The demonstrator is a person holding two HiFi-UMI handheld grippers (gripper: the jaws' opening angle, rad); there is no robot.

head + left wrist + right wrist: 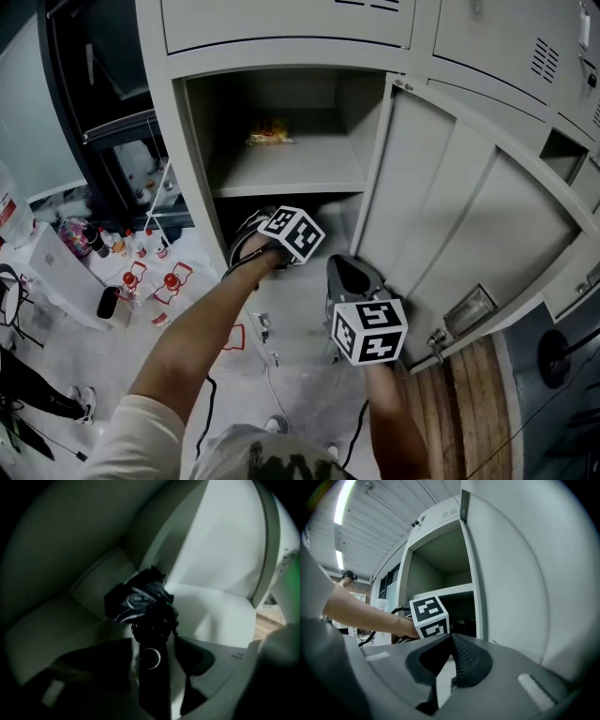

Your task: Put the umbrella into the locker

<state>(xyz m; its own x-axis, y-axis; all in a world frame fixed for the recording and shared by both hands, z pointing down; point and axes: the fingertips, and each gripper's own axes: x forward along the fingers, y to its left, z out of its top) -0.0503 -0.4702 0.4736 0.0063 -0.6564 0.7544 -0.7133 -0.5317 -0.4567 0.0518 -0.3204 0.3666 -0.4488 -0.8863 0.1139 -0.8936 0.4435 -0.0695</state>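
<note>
Pale grey sheet-metal locker point(281, 173), smooth painted walls, tall flat door point(469, 225) swung wide to the right. A thin metal shelf point(300, 178) splits it. On the shelf near the back lies a small crumpled yellow packet point(269, 134).

Folded black fabric umbrella point(140, 599) sits inside the lower compartment below the shelf. Its bunched, wrinkled canopy with a pale stripe points toward the back corner. Its smooth black cylindrical handle point(151, 677), with a thin pale ring on it, runs back toward the camera.

Left gripper point(153, 648), dark matte plastic, reaches down into that lower compartment. Its jaws are spread, with the handle lying between them. Slivers of light show beside the handle on both sides, so the pads aren't pressing it. In the head view only its white marker cube point(291, 232) and the forearm show at the opening.

Right gripper point(451, 637), grey moulded body with ribbed black pads, is held outside the locker just beside the door's inner face. Its jaws are pressed together at the tips, nothing between them.

Floor to the left: clear plastic bottles point(141, 277) with red caps.
</note>
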